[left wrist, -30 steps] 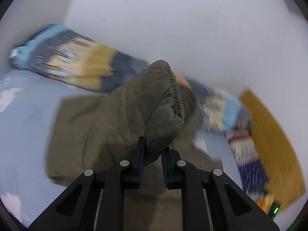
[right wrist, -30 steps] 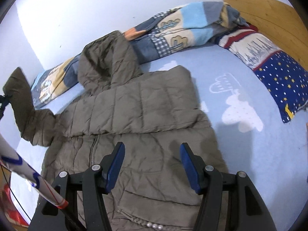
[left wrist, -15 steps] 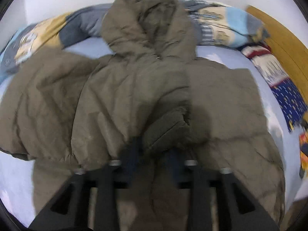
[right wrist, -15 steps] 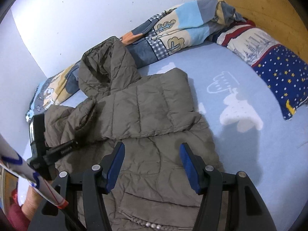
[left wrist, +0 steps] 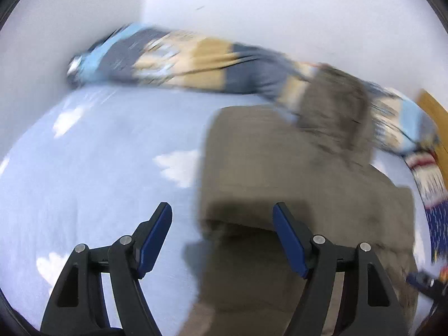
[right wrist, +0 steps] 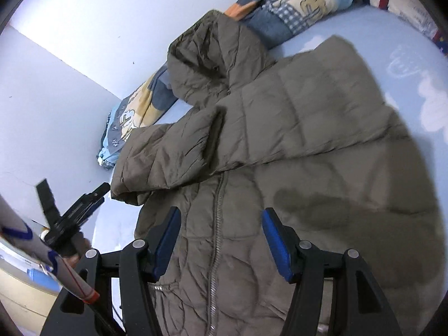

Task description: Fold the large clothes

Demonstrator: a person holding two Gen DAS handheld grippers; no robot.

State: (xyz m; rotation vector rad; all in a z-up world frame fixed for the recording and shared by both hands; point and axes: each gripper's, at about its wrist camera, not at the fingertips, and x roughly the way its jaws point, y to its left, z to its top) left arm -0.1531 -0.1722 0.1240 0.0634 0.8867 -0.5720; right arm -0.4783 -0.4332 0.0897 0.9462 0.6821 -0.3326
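On the pale blue bed sheet [right wrist: 406, 64] with its white cloud prints, we see an olive-brown puffer jacket [right wrist: 294, 145] spread front up, its zipper [right wrist: 217, 224] running down the middle toward our right gripper [right wrist: 221, 238]. Both sleeves lie folded in across the chest: the left sleeve [right wrist: 165, 156] crosses from the wall side with its cuff near the zipper's top, and the other sleeve lies over the far half. The hood [right wrist: 210, 56] is rumpled at the top, resting against a rolled patchwork blanket [right wrist: 291, 2] that runs along the white wall [right wrist: 98, 28].

Our right gripper hovers over the lower front of the jacket with its blue-padded jaws spread apart and nothing between them; they have just been opening a little further. Our left gripper [left wrist: 222, 238] is released too: its jaws have just been opening and stand wide, with no cloth pinched between them. Its view is blurred; beneath it we make out the jacket's edge [left wrist: 280, 182] on the right and bare sheet [left wrist: 98, 168] on the left, with the blanket [left wrist: 196, 64] along the wall behind.

From the right wrist view, the left gripper [right wrist: 75, 210] shows at the far left, beside the folded sleeve and apart from it.
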